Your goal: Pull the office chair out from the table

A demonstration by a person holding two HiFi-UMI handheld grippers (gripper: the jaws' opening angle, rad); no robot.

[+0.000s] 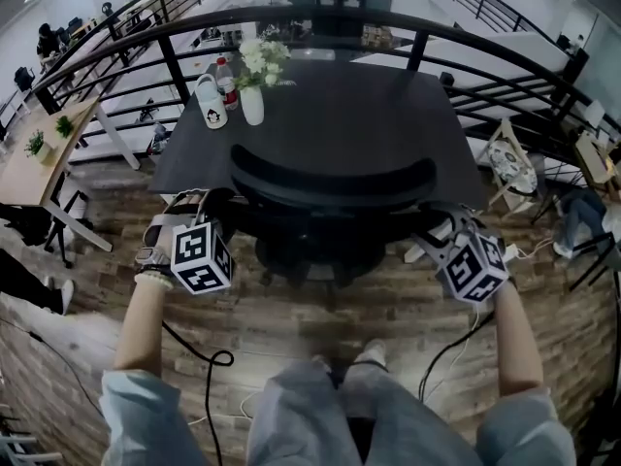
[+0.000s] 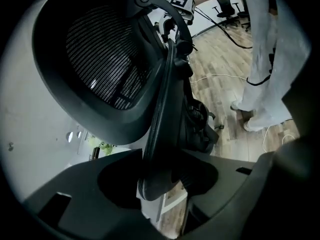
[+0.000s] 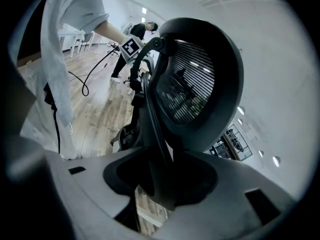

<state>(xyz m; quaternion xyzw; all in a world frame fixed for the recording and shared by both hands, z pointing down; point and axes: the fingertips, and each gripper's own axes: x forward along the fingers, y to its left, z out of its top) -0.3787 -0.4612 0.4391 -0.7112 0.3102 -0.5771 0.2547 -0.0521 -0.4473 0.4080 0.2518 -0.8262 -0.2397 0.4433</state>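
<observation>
The black office chair (image 1: 330, 178) stands pushed in at the dark table (image 1: 378, 105), its curved backrest toward me. My left gripper (image 1: 201, 204) is at the backrest's left edge, my right gripper (image 1: 439, 227) at its right edge. In the left gripper view the mesh backrest (image 2: 100, 59) fills the frame, and its rim runs down between the jaws of the left gripper (image 2: 162, 179), which press on it. The right gripper view mirrors this: the backrest (image 3: 195, 79) rim sits wedged in the right gripper (image 3: 167, 184). The seat and wheels are mostly hidden.
On the table's far left stand a vase of white flowers (image 1: 254, 85), a bottle (image 1: 226, 81) and a white mug (image 1: 211, 102). A black railing (image 1: 291, 17) curves behind the table. My legs (image 1: 330, 406) and cables (image 1: 209, 367) are behind the chair on the wood floor.
</observation>
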